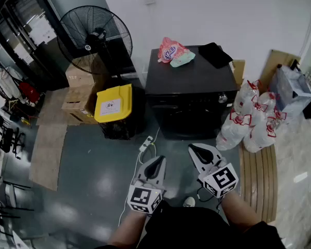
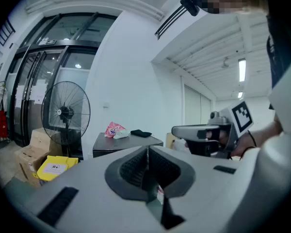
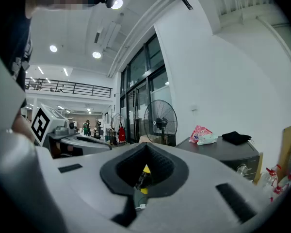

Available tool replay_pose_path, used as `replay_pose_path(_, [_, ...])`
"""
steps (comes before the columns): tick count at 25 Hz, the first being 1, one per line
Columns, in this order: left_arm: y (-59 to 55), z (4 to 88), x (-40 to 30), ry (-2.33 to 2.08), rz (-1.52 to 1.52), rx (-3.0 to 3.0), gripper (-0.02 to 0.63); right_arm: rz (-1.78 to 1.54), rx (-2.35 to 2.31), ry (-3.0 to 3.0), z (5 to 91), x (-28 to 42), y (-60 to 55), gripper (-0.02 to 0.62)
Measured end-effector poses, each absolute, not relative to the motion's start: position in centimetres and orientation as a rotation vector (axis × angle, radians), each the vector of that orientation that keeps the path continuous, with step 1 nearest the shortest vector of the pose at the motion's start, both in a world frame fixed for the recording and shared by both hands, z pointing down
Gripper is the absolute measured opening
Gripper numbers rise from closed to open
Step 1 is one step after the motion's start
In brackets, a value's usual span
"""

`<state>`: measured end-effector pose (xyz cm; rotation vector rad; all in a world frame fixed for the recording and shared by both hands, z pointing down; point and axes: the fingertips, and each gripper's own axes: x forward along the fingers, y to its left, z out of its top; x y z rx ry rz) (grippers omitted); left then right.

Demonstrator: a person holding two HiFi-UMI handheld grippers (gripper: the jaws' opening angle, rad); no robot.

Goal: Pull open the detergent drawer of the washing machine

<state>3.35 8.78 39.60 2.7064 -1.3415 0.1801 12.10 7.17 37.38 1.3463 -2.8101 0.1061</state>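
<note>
- Closest to the head camera, my left gripper point(image 1: 158, 161) and my right gripper point(image 1: 194, 149) sit side by side low in the frame. Each has its marker cube nearest me and its nose aimed toward the washing machine.
- Left jaws are pressed together along a thin seam, pinching nothing.
- Right jaws are likewise pressed together and hold nothing; a sliver of yellow from the background shows past them.
- Ahead of both, and well apart from them, the washing machine point(image 1: 192, 82) stands against the white wall. It is dark, with a knob point(image 1: 223, 98) at the right end of its front panel.
- I cannot pick out the detergent drawer on that front panel, which is too dark. Neither gripper touches the machine.
- On the machine's top lie a pink bag point(image 1: 170, 50) with a pale green packet just beside it, and a black folded item point(image 1: 215, 54) toward the back right corner.
- To the machine's left stands a black bin with a yellow lid point(image 1: 114, 103), with cardboard boxes point(image 1: 79, 95) beside it and a standing fan point(image 1: 96, 38) behind.
- To the machine's right, clear bags of bottles point(image 1: 251, 121) are heaped by a wooden board point(image 1: 256, 173) on the floor.
- A white power strip point(image 1: 146, 143) lies on the grey floor between the bin and my left gripper.
</note>
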Motion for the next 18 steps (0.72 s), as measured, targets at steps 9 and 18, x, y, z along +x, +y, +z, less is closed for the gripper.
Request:
replay_pose_path(9, [8.85, 39.08, 3.51, -1.349, 0.167, 2.71, 0.014, 0.086, 1.323, -2.835, 36.52, 11.98, 7.59, 0.005])
replay_pose_path(18, [8.55, 39.26, 3.19, -1.32, 0.138, 2.733, 0.02, 0.112, 1.368, -2.835, 36.72, 11.9, 6.93, 0.009])
